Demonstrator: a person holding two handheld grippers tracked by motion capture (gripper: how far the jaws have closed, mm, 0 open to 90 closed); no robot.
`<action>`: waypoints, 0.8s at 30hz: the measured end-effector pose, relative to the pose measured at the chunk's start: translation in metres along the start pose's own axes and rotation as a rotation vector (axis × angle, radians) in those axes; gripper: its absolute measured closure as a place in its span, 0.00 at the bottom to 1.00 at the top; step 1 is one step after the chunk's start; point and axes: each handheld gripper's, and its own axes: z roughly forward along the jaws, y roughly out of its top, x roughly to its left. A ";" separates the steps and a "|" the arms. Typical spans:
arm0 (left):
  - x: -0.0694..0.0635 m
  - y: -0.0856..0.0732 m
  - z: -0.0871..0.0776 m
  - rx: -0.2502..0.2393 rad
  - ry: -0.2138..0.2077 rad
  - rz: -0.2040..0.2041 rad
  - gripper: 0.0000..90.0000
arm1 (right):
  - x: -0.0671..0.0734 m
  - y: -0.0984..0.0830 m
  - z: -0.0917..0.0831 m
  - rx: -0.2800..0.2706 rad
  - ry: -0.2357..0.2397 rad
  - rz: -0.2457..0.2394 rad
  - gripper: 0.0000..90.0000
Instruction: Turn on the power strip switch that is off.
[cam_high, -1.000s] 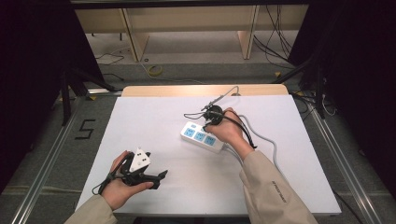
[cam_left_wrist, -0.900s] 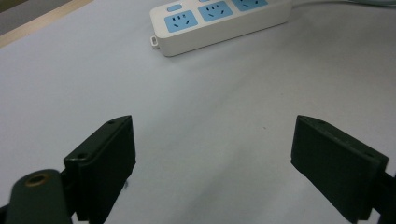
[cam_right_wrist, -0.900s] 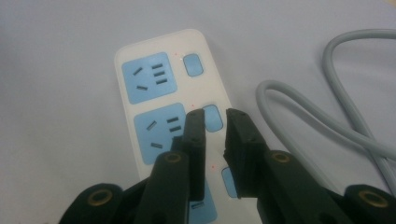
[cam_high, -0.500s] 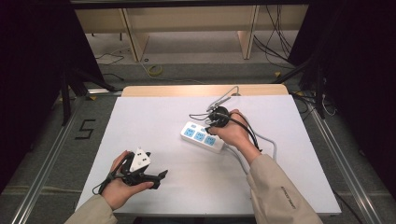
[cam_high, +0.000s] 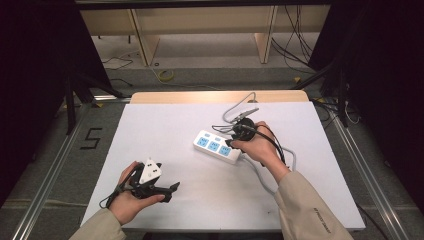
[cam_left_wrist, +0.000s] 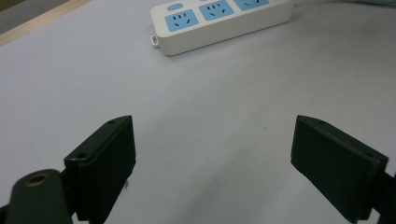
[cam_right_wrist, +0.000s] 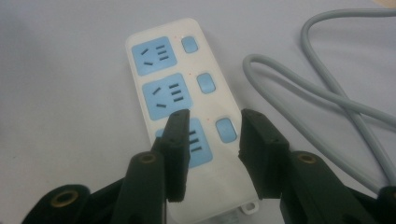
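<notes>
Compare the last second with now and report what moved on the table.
The right tongs eased slightly toward the person along the power strip, now poised, part open, over its near socket; nothing was gripped or released. The power strip, its grey cable and the left tongs, open near the table's front edge, stayed put.

Left tongs (cam_left_wrist: 212, 154) low near the table's front, jaws wide apart, right tongs (cam_right_wrist: 212, 140) farther forward, jaws narrowly parted

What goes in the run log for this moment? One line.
left gripper: open, empty | right gripper: open over power strip | cable: beside strip
</notes>
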 end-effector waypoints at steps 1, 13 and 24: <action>0.000 0.000 0.000 -0.004 0.000 -0.005 0.15 | 0.000 -0.002 -0.002 -0.003 -0.001 0.001 0.70; 0.001 0.000 0.000 -0.002 0.001 -0.007 0.15 | 0.001 -0.022 -0.022 -0.030 -0.011 -0.008 0.66; 0.001 0.000 0.001 0.002 0.000 -0.014 0.15 | -0.001 -0.038 -0.035 -0.047 -0.014 -0.002 0.62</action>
